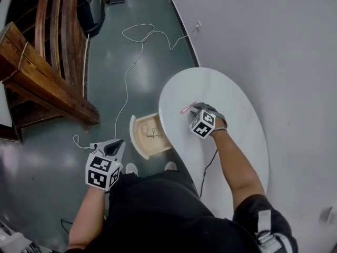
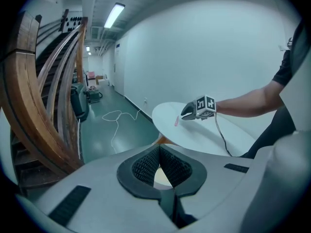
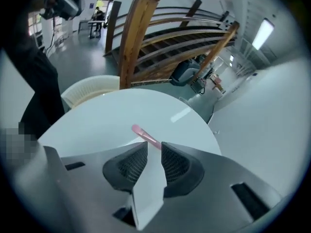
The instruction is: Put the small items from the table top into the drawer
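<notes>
Person standing at the rounded end of a white oval bench (image 1: 239, 141), holding a two-jaw tool in each hand. The right arm is stretched out over the bench top, and the right tool (image 1: 194, 109) points steeply down at a thin pink stick (image 1: 187, 109). The stick lies flat on the bench, near its rounded end. It is the only small item showing on the bench top.

Seen along its own jaws, the right tool (image 3: 149, 147) has them a little apart, with a narrow gap between the ribbed black pads (image 3: 132, 163). Only bare bench shows in that gap. The pink stick (image 3: 145, 135) lies just beyond the tips, and one end of it passes behind the tip of the jaw on that view's right. The pads do not press on it.

The left tool (image 1: 116, 143) hangs low at the person's left side, over the grey-green floor (image 1: 52, 157), just beside an open drawer (image 1: 136, 137). Its jaws meet at the tips and hold nothing.

The drawer is pale wood with a curved front, and it is pulled out from under the bench's edge. A small dark wiry item (image 1: 154, 135) lies on its bottom.

A thin white cable (image 1: 126, 73) trails in loops across the floor beyond the drawer. Dark wooden stairs (image 1: 47, 78) with curved rails stand to the person's left. A plain white wall (image 1: 263, 36) runs along the far side of the bench.
</notes>
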`<state>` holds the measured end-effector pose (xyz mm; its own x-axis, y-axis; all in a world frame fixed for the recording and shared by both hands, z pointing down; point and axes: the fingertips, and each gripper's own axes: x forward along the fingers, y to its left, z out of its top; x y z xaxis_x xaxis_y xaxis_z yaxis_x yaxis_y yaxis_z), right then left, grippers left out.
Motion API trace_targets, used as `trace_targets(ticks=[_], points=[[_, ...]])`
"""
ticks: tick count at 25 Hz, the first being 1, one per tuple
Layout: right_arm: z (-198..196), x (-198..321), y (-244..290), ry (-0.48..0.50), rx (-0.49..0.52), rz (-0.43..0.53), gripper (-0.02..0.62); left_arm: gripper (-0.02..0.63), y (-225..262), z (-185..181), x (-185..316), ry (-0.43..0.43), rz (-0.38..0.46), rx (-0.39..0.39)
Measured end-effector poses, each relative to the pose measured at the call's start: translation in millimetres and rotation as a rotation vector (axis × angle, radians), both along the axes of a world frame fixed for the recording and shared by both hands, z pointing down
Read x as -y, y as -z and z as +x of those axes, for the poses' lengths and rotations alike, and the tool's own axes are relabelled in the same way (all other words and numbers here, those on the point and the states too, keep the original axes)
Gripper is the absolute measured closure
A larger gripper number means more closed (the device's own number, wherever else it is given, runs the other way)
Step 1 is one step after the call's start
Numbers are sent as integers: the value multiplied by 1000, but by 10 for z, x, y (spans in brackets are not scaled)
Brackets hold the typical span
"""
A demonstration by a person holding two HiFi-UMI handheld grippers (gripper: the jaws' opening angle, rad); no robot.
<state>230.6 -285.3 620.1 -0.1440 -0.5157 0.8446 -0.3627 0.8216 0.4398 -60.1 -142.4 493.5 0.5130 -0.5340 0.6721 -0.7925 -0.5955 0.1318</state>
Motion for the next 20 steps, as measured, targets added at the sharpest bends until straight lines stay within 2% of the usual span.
trace_targets(ticks=[3, 7, 9, 15, 18, 20], points=[[-16, 147, -133, 107, -88, -21, 523, 590, -27, -68, 27, 23, -3, 5], [-43, 171, -320, 272, -193, -104, 520, 590, -15, -144, 62, 52, 0, 6], [-38, 181, -376, 324, -221, -141, 520, 589, -8, -174, 81, 69, 1, 6], [-25, 173, -429, 391, -225, -270, 517, 589, -74, -239, 66, 109, -17, 3], [-36, 154, -444, 386, -227, -343, 551, 589, -103, -241, 63, 117, -23, -3], [-41, 156, -444, 377, -241, -356, 551, 590, -101, -245, 72, 121, -22, -10]])
